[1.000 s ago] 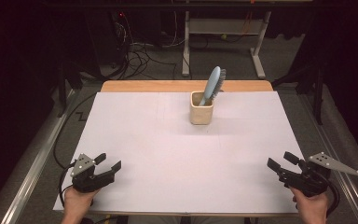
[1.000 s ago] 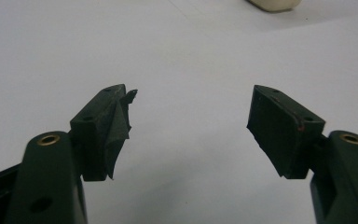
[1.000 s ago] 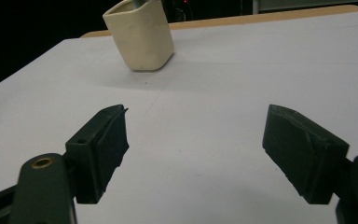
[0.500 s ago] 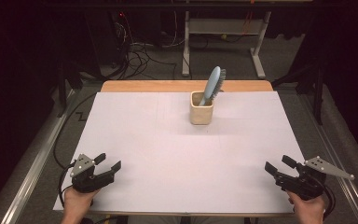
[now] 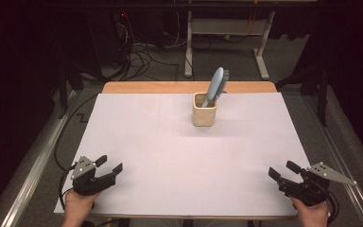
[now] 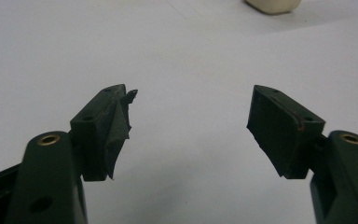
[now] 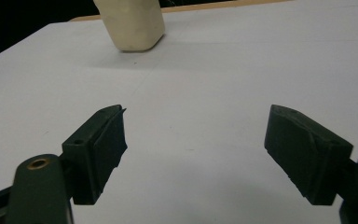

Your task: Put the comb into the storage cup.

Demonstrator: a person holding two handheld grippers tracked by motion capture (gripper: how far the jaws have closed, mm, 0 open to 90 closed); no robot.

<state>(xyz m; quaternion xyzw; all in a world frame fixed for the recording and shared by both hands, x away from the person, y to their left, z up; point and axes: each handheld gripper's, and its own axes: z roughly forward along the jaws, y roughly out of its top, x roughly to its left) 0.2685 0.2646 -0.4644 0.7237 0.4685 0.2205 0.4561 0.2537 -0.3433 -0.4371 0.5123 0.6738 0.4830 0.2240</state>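
Note:
A cream square cup (image 5: 204, 115) stands upright at the far middle of the white table sheet (image 5: 179, 156), with a light blue hairbrush (image 5: 216, 86) leaning out of it, bristles to the right. My left gripper (image 5: 110, 163) rests at the near left corner, open, jaws pointing toward the middle. In the left gripper view (image 6: 191, 93) only bare sheet lies between the pads, and the cup's base (image 6: 273, 4) shows at the top edge. My right gripper (image 5: 283, 169) sits at the near right corner, open and holding nothing. In the right gripper view (image 7: 196, 112) the cup (image 7: 133, 25) is far ahead to the left.
A wooden table edge (image 5: 189, 87) runs behind the sheet. Metal rails (image 5: 33, 165) flank the table on both sides. Cables and a white frame's legs (image 5: 227, 52) lie on the dark floor beyond the far edge.
The right gripper has shifted slightly toward the near edge and its grey plate has turned a little. The left gripper, cup and brush stay where they were.

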